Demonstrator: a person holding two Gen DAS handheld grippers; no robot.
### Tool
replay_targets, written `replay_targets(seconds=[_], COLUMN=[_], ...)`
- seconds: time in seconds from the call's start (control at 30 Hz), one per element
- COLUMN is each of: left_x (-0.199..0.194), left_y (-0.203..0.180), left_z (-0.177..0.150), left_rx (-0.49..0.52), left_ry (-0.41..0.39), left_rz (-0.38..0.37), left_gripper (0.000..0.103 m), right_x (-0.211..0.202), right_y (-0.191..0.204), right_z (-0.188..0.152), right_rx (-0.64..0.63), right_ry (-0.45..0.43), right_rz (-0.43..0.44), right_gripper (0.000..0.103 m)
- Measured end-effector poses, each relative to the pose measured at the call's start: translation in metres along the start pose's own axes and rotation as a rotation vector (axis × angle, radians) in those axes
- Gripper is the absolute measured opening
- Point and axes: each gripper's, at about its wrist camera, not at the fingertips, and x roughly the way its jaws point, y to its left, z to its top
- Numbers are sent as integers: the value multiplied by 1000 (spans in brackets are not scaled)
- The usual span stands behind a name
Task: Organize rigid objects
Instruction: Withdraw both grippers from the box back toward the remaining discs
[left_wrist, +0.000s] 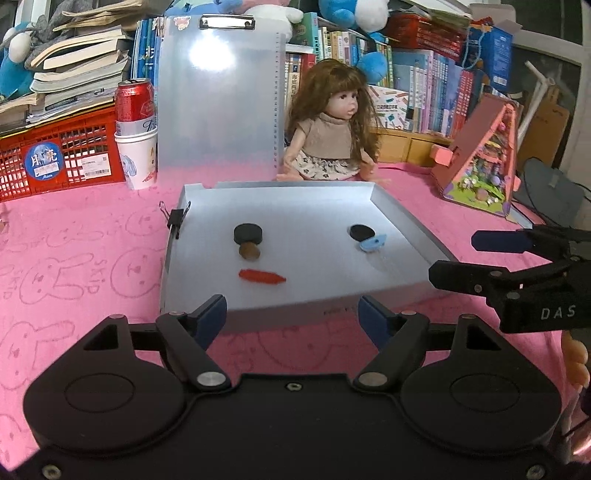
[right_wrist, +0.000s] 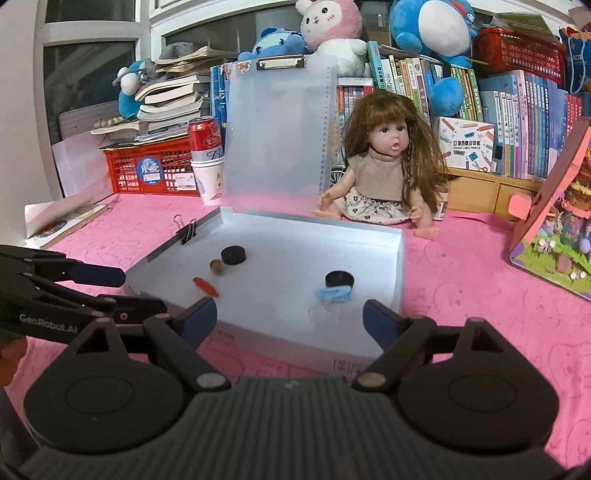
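Observation:
An open translucent case (left_wrist: 406, 218) (right_wrist: 400, 266) lies on the pink cloth, its lid (left_wrist: 221, 103) (right_wrist: 277, 140) upright. Inside lie a black disc (left_wrist: 248, 233) (right_wrist: 233, 254), a brown ball (left_wrist: 249, 252) (right_wrist: 217, 266), a red carrot-shaped piece (left_wrist: 262, 277) (right_wrist: 205, 286), a second black disc (left_wrist: 360, 232) (right_wrist: 339, 278), a blue clip (left_wrist: 373, 243) (right_wrist: 332, 294) and a clear object (right_wrist: 325, 314). My left gripper (left_wrist: 291, 314) (right_wrist: 110, 291) is open at the case's front edge. My right gripper (right_wrist: 289, 314) (left_wrist: 458, 258) is open beside the case's right side. Both are empty.
A black binder clip (left_wrist: 176, 218) (right_wrist: 187, 230) grips the case's left wall. A doll (left_wrist: 332, 129) (right_wrist: 388, 162) sits behind it. A red can in a paper cup (left_wrist: 136, 133) (right_wrist: 207, 158), a red crate (left_wrist: 59, 151), and a toy house (left_wrist: 484, 158) (right_wrist: 554, 221) stand around.

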Motion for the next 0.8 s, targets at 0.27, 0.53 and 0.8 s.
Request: replay_targets(seconds=[0.27, 0.53, 0.8], left_x=[-22, -41, -56], left_y=[7, 12, 12], left_z=[-33, -61, -82], left_rx=[26, 86, 121], left_ry=[4, -3, 3], left_rz=[4, 36, 33], left_gripper=[77, 77, 76], right_x=[-10, -22, -27], right_y=[6, 16, 21], right_z=[-31, -61, -79], right_rx=[-62, -146, -193], right_ry=[23, 35, 62], right_rz=[6, -25, -27], right_gripper=[92, 92, 92])
